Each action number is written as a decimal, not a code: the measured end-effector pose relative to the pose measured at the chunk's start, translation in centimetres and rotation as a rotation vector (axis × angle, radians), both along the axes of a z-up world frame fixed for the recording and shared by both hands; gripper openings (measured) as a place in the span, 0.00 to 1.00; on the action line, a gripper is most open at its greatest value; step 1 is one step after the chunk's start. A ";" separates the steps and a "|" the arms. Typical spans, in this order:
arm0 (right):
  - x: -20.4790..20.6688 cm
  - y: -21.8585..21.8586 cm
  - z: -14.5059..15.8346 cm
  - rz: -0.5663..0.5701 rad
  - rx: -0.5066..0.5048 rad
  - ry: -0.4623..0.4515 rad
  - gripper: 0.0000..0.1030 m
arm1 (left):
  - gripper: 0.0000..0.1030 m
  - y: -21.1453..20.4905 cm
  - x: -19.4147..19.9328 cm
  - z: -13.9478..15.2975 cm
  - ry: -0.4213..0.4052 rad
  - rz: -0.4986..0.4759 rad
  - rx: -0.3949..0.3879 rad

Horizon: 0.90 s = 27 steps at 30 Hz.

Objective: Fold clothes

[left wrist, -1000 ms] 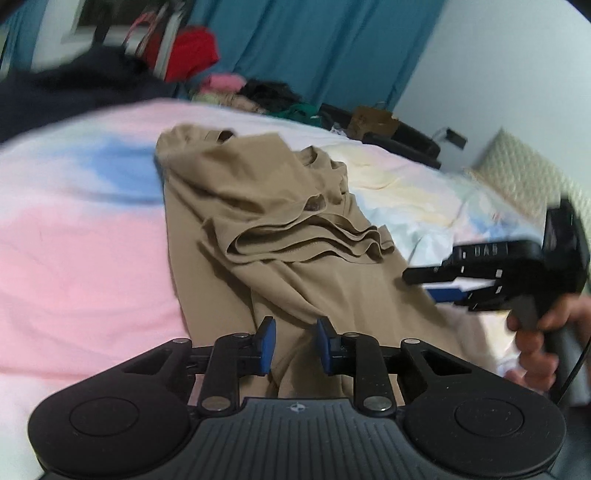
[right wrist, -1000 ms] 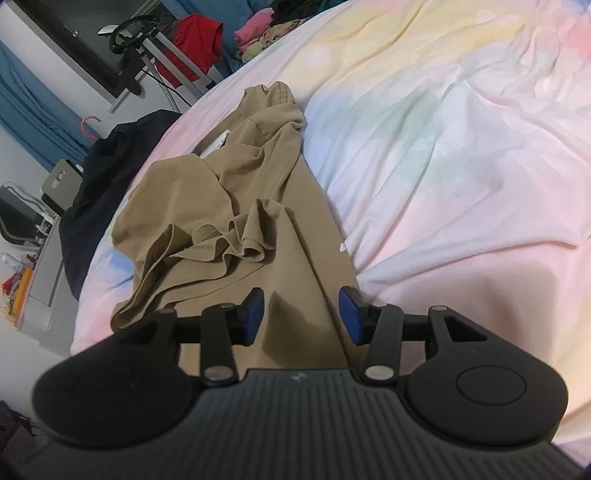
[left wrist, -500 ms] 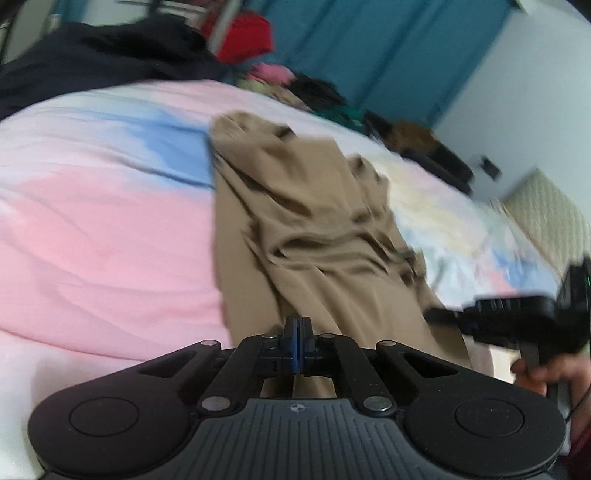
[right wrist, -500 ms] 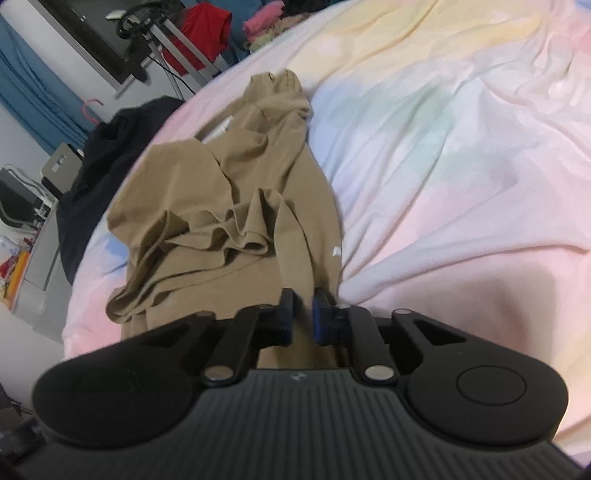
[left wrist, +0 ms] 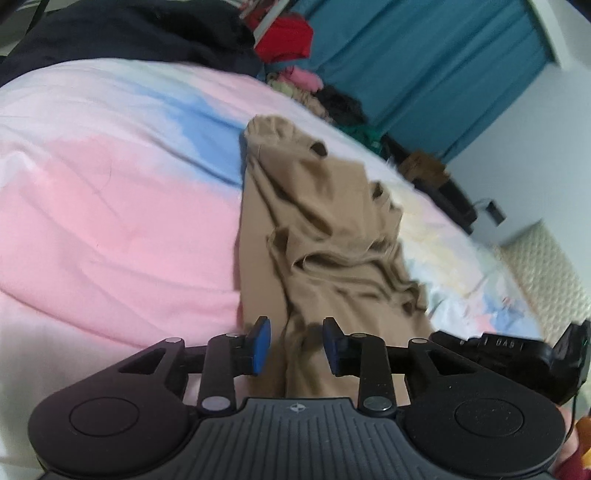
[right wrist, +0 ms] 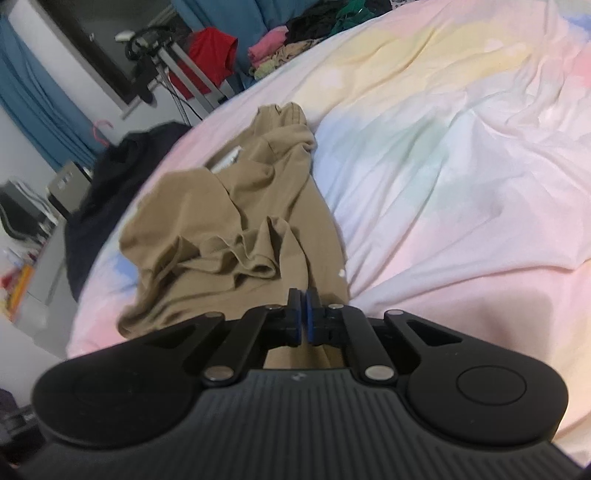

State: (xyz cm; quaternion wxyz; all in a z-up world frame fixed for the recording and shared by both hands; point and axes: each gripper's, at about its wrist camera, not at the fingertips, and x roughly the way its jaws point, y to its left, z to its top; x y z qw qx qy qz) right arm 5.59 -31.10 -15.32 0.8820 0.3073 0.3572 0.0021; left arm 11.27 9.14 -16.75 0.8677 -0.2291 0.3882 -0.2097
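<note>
A tan garment (left wrist: 332, 236) lies crumpled and bunched lengthwise on a pastel tie-dye bed sheet (left wrist: 110, 192). My left gripper (left wrist: 295, 345) is open, its blue pads either side of the garment's near edge, holding nothing. My right gripper (right wrist: 303, 317) is shut, and the near edge of the tan garment (right wrist: 240, 236) runs up into its pads; whether cloth is pinched there is hard to tell. The right gripper also shows in the left wrist view (left wrist: 517, 354), at the garment's right side.
A dark garment (left wrist: 129, 33) lies at the bed's far edge. A pile of red, pink and dark clothes (right wrist: 266, 48) sits beyond the bed by blue curtains (left wrist: 424, 66). A metal rack (right wrist: 177, 70) and a shelf with items (right wrist: 29, 258) stand at left.
My left gripper shut half a second ago and has opened again. My right gripper has closed from wide open to shut. The garment has bunched narrower.
</note>
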 end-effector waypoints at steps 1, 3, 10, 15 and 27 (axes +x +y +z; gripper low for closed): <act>-0.3 -0.4 0.3 -0.011 0.036 -0.030 0.08 | 0.39 0.2 0.0 0.3 -0.018 0.007 -0.014; -0.8 -0.9 1.1 -0.018 0.088 -0.087 0.09 | 0.43 0.4 0.1 0.8 -0.055 0.001 -0.046; 0.2 -0.1 0.7 0.037 0.054 -0.013 0.48 | 0.51 -2.0 1.4 0.0 -0.044 -0.104 -0.019; 0.4 0.5 0.3 0.028 -0.003 0.009 0.64 | 0.43 -2.9 1.7 -0.9 -0.028 -0.117 0.064; 1.1 3.1 -0.5 0.128 -0.187 0.048 0.08 | 0.04 -1.7 0.9 0.4 -0.071 -0.086 0.048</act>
